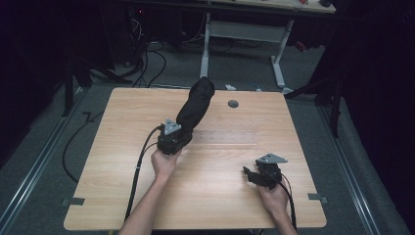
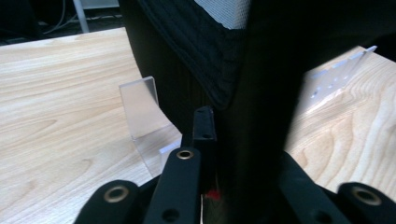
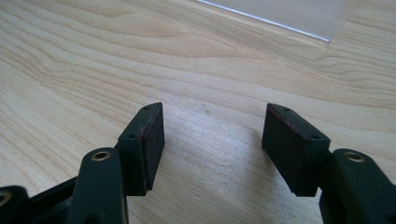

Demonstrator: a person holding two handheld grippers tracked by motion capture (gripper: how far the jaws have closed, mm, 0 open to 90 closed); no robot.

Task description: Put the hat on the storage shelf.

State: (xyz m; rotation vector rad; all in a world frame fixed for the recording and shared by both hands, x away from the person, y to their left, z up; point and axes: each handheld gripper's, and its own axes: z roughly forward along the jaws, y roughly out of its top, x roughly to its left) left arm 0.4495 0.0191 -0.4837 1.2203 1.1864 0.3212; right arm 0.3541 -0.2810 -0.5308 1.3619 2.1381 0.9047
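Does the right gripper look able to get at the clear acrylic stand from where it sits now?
Probably yes. The right gripper rests open on bare table, and the clear stand lies just ahead with nothing between; only its left end is taken by the black garment.

The right gripper is hovering low over the wooden desk, its two black fingers standing wide apart with nothing between them. A clear plastic sheet is lying farther off.
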